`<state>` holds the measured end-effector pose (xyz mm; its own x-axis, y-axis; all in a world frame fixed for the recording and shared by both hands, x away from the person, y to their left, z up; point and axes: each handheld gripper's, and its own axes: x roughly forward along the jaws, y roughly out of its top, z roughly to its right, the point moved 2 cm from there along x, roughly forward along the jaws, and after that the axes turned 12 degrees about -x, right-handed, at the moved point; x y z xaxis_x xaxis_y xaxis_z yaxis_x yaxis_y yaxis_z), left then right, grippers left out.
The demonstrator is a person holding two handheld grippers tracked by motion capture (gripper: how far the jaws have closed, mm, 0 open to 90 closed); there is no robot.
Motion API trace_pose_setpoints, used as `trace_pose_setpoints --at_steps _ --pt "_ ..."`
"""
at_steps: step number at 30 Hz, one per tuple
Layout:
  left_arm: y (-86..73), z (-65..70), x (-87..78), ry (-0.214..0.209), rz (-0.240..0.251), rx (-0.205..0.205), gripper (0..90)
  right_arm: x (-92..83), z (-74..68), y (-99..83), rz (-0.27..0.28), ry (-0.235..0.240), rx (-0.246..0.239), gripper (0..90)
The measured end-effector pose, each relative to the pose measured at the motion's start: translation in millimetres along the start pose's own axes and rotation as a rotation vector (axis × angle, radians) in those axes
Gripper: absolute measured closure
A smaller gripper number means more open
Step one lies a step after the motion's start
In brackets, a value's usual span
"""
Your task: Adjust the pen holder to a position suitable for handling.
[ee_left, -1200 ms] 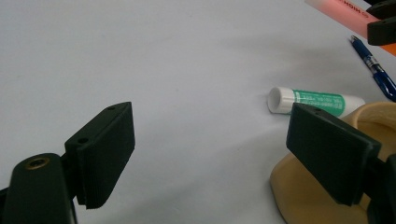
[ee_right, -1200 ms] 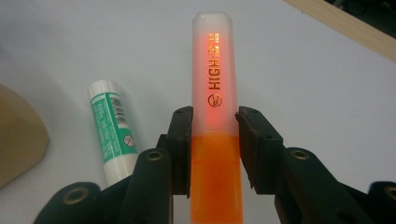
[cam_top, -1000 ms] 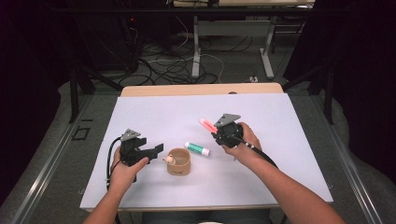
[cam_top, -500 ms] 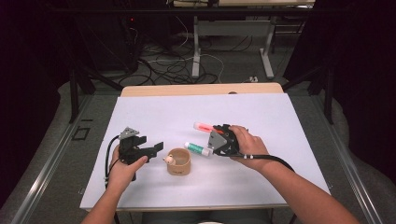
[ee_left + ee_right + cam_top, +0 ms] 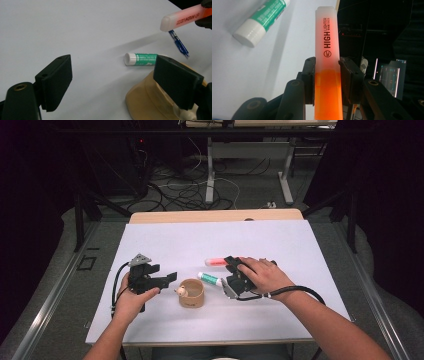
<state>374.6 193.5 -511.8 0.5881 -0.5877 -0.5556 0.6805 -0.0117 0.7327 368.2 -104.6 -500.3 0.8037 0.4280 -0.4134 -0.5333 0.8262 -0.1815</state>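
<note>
While the right tool clamps an orange highlighter, left tool gaping wide, beside a tan cup.

Count of things on the white table

One orange highlighter clamped in the right gripper; one green glue stick and one blue pen beyond the wide-apart left gripper; one tan round holder just beside it.

cup cut off by frame edge; highlighter base cropped
</note>
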Motion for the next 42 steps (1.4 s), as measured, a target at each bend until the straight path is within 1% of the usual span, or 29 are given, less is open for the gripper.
trace_pose_setpoints --at_steps 2,3,5,6,7,8,9,10,13,14,15,16,18,19,20,22,24,25,26,30,31,32,33,34,38,39,40,41,42 --pt "4.4 3.8 -0.9 -0.013 -0.013 0.018 17.6 -2.0 0.0 -0.5 -0.015 0.019 -0.031 66.8" --pt "7.0 5.8 -1.6 -0.018 -0.023 0.031 18.5 -2.0 0.1 -0.7 -0.008 0.005 -0.046 66.8" --pt "12.9 9.8 -1.2 -0.022 -0.031 0.079 20.1 -3.6 0.1 -1.4 -0.020 0.027 -0.056 66.8" --pt "16.3 11.4 -0.5 -0.020 -0.033 0.114 21.2 -3.4 0.9 -1.5 -0.019 0.026 -0.069 66.8" --pt "19.4 13.8 0.3 -0.022 -0.045 0.130 21.8 -2.6 1.1 -1.5 -0.018 0.028 -0.066 66.8" --pt "22.1 16.3 2.0 -0.018 -0.040 0.146 22.7 -1.8 2.6 -1.9 -0.021 0.031 -0.086 66.8" --pt "25.0 18.7 2.9 -0.020 -0.047 0.166 23.7 -0.7 2.5 -2.1 -0.026 0.034 -0.077 66.8" --pt "27.4 21.4 4.8 -0.019 -0.043 0.182 24.5 1.3 3.7 -2.1 -0.021 0.031 -0.088 66.8" --pt "34.5 28.4 9.0 -0.017 -0.072 0.235 26.3 6.4 6.0 -2.3 -0.029 0.039 -0.100 66.8" --pt "36.7 30.2 10.1 -0.019 -0.088 0.243 26.7 8.3 5.7 -2.0 -0.028 0.040 -0.097 66.8" --pt "38.2 31.9 12.9 -0.013 -0.081 0.251 26.9 9.9 6.2 -1.3 -0.029 0.045 -0.100 66.8" --pt "40.4 33.1 13.7 -0.020 -0.108 0.267 27.3 11.4 7.2 -0.5 -0.026 0.046 -0.114 66.8" --pt "43.1 36.7 18.8 -0.033 -0.119 0.287 31.1 13.7 8.0 1.0 -0.024 0.052 -0.128 66.8" --pt "45.3 38.4 19.5 -0.035 -0.146 0.300 31.5 14.0 8.7 1.9 -0.024 0.050 -0.128 66.8" --pt "46.6 40.6 22.2 -0.029 -0.141 0.315 32.3 14.7 9.5 2.5 -0.021 0.050 -0.135 66.8" --pt "49.2 45.7 25.8 -0.042 -0.160 0.346 33.2 15.2 11.1 4.0 -0.020 0.049 -0.140 66.7" --pt "51.6 51.3 28.3 -0.048 -0.201 0.376 35.2 15.6 12.5 5.8 -0.017 0.044 -0.150 66.7" --pt "52.5 53.8 30.4 -0.045 -0.202 0.400 35.3 15.5 12.0 6.5 -0.017 0.044 -0.147 66.8" --pt "53.2 56.8 31.4 -0.046 -0.219 0.409 35.7 15.8 13.1 7.5 -0.015 0.041 -0.156 66.7" --pt "54.5 67.3 37.8 -0.053 -0.232 0.452 40.8 15.9 12.6 10.8 -0.008 0.043 -0.170 66.8" --pt "54.6 69.5 39.3 -0.051 -0.234 0.467 41.9 15.9 12.0 11.4 -0.005 0.040 -0.164 66.7" --pt "55.7 71.0 39.7 -0.049 -0.252 0.488 42.3 15.2 12.8 12.3 -0.007 0.048 -0.174 66.7" --pt "55.5 73.2 41.7 -0.047 -0.243 0.492 43.3 14.9 12.8 13.1 -0.003 0.045 -0.173 66.8" --pt "56.9 74.7 42.0 -0.050 -0.264 0.506 44.3 14.8 14.4 14.3 0.006 0.037 -0.188 66.8" --pt "59.1 79.5 48.1 -0.049 -0.265 0.530 45.5 13.3 13.9 16.8 0.003 0.037 -0.178 66.8" --pt "60.2 80.3 49.0 -0.053 -0.275 0.544 45.9 13.7 14.2 17.3 0.006 0.036 -0.184 66.8" --pt "59.7 81.4 51.1 -0.054 -0.266 0.550 46.6 14.1 13.3 17.4 0.006 0.031 -0.178 66.8" --pt "60.8 81.9 51.8 -0.061 -0.285 0.566 47.5 14.7 14.7 17.9 0.014 0.025 -0.198 66.8" --pt "60.9 82.6 53.3 -0.065 -0.284 0.576 47.8 14.9 14.2 18.2 0.015 0.026 -0.197 66.8"
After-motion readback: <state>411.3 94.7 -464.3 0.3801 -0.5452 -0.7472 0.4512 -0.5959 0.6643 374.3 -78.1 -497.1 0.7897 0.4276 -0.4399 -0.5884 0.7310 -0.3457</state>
